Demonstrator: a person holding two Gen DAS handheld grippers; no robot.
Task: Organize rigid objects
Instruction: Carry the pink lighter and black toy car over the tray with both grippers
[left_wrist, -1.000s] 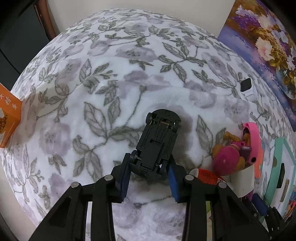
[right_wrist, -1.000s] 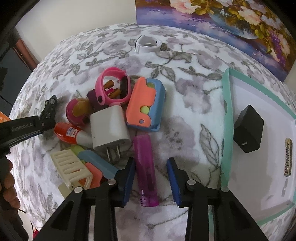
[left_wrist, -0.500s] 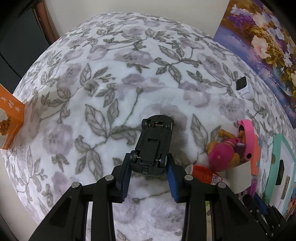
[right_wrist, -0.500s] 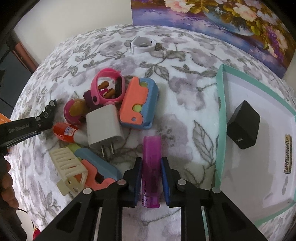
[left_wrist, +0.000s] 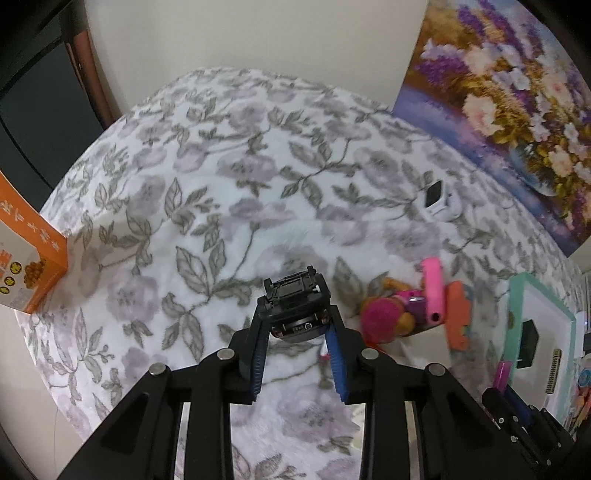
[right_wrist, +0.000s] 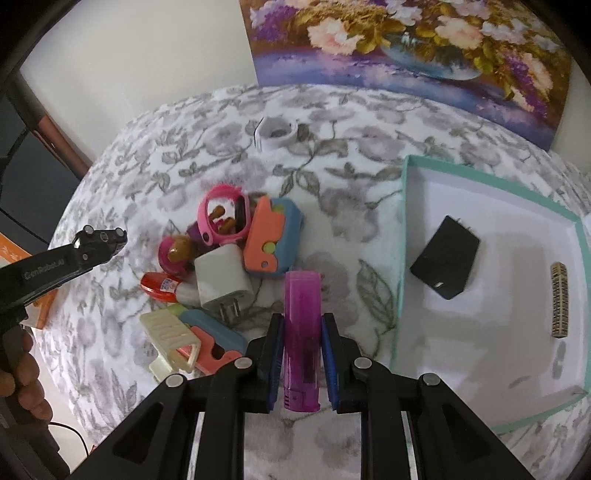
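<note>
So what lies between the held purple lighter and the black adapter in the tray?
In the right wrist view, between the purple lighter and black adapter: bare floral cloth, then the tray's teal rim.

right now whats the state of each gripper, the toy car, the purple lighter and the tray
left gripper: shut on the toy car, jaws just closed further
toy car: gripped, underside up
right gripper: shut on the purple lighter
purple lighter: gripped
tray: holds a black adapter and a small comb

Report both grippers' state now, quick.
Left gripper: jaws have just been closing, now shut on the black toy car.
Right gripper: jaws shut on the purple lighter.
</note>
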